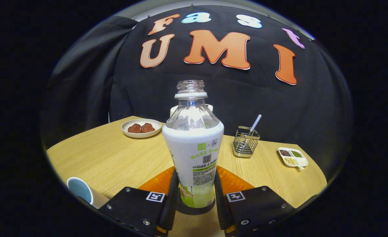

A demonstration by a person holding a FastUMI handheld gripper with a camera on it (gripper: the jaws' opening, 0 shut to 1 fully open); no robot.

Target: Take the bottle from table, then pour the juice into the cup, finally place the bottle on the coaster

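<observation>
Bottle: the bottle (193, 144) stands straight up in the middle of the frame, right between my two fingers. It has no cap, a clear top part and a white label wrap below.
My fingers: my gripper (194, 194) is closed snug on the bottle. One finger presses its left side and one presses its right side, low down near the bottom.
Coaster: a dark round coaster (195, 209) is under the bottle, at the bottom middle of the frame. The bottle looks like it sits on it, but I cannot tell if it really touches.
Mat: an orange mat (159, 181) peeks out on both sides, behind my fingers.
Cup: the cup (82, 191) is at the lower left, beside my left finger. It is blue inside.
Plate: a round plate (141, 128) with two brown snacks is at the far left of the table (108, 158), behind the bottle.
Wire basket: a small wire basket (245, 142) with a striped straw stands to the right of the bottle, farther back.
Little tray: a white tray (292, 157) with beans in its parts lies at the far right.
</observation>
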